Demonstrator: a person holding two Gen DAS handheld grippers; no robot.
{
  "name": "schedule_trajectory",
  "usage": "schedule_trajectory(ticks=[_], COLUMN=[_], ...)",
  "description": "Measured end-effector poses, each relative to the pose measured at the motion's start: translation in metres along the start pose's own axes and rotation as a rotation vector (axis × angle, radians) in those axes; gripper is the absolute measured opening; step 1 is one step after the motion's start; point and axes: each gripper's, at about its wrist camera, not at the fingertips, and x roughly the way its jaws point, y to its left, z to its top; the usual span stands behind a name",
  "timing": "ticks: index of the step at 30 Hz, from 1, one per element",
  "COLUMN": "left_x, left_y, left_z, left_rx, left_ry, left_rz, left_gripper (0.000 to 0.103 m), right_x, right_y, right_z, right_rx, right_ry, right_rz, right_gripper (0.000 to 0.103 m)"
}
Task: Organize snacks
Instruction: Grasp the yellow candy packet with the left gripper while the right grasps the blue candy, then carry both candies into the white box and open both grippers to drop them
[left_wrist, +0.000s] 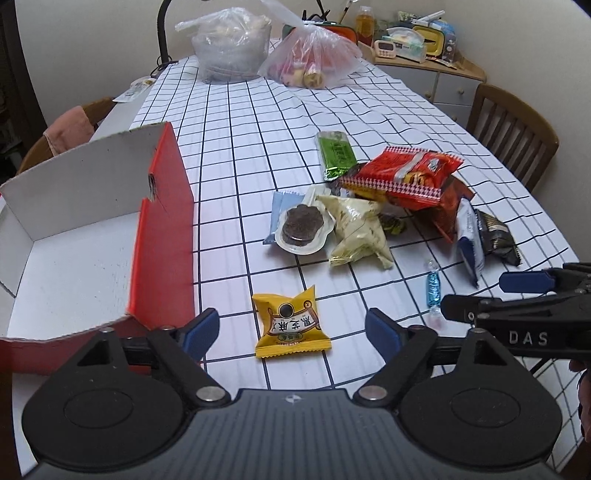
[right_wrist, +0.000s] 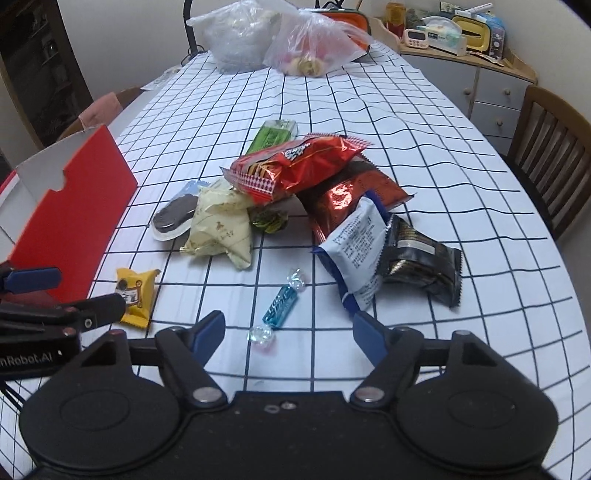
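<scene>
Tablecloth (left_wrist: 258, 147), white with a dark grid, is carrying everything. Near its left edge a red cardboard box (left_wrist: 162, 229) is standing open, likely waiting to take the snacks. The snack pile (left_wrist: 369, 206) is lying toward the right edge, unsorted. The left gripper (left_wrist: 291, 326) is hovering with jaws released around the yellow pastry packet (left_wrist: 291, 325), pads not touching. The right gripper (right_wrist: 288, 328) is likewise straddling the blue wrapped candy (right_wrist: 280, 306), ungrasped.

Yellow packet (left_wrist: 291, 325); red box (left_wrist: 162, 236)
</scene>
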Motion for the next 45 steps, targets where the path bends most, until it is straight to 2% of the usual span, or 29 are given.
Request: schedule_trajectory(ticks=[5, 10, 14, 17, 19, 24, 27, 34, 45], left_x=[0.009, 0.025, 0.035, 0.046, 0.051, 0.060, 0.062, 0.058, 0.040], left_y=[0.001, 0.002, 0.000, -0.002, 0.003, 0.010, 0.014, 0.016, 0.026], left_z=[0.002, 0.008, 0.012, 0.013, 0.014, 0.016, 0.016, 0.017, 0.013], left_rx=[-0.017, -0.041, -0.034, -0.038, -0.068, -0.122, -0.144, -0.157, -0.182], left_ry=[-0.001, 0.052, 0.091, 0.144, 0.174, 0.219, 0.230, 0.223, 0.221], left_rz=[0.006, -0.015, -0.006, 0.007, 0.004, -0.037, -0.048, -0.062, -0.101], left_gripper=[0.083, 0.074, 0.070, 0.059, 0.056, 0.047, 0.044, 0.039, 0.034], right_x=[0.013, 0.027, 0.032, 0.037, 0.038, 0.039, 0.039, 0.035, -0.004], right_y=[0.006, 0.012, 0.016, 0.018, 0.020, 0.023, 0.023, 0.020, 0.023], right_z=[0.005, 0.006, 0.010, 0.011, 0.011, 0.012, 0.013, 0.013, 0.013], right_rx=[-0.007, -0.014, -0.023, -0.026, -0.029, -0.038, -0.040, -0.012, 0.016], right_ry=[0.010, 0.033, 0.041, 0.055, 0.057, 0.081, 0.084, 0.091, 0.052], right_rz=[0.000, -0.025, -0.052, -0.061, -0.067, -0.072, -0.072, -0.048, -0.006], right_gripper=[0.067, 0.050, 0.042, 0.033, 0.025, 0.014, 0.011, 0.010, 0.010])
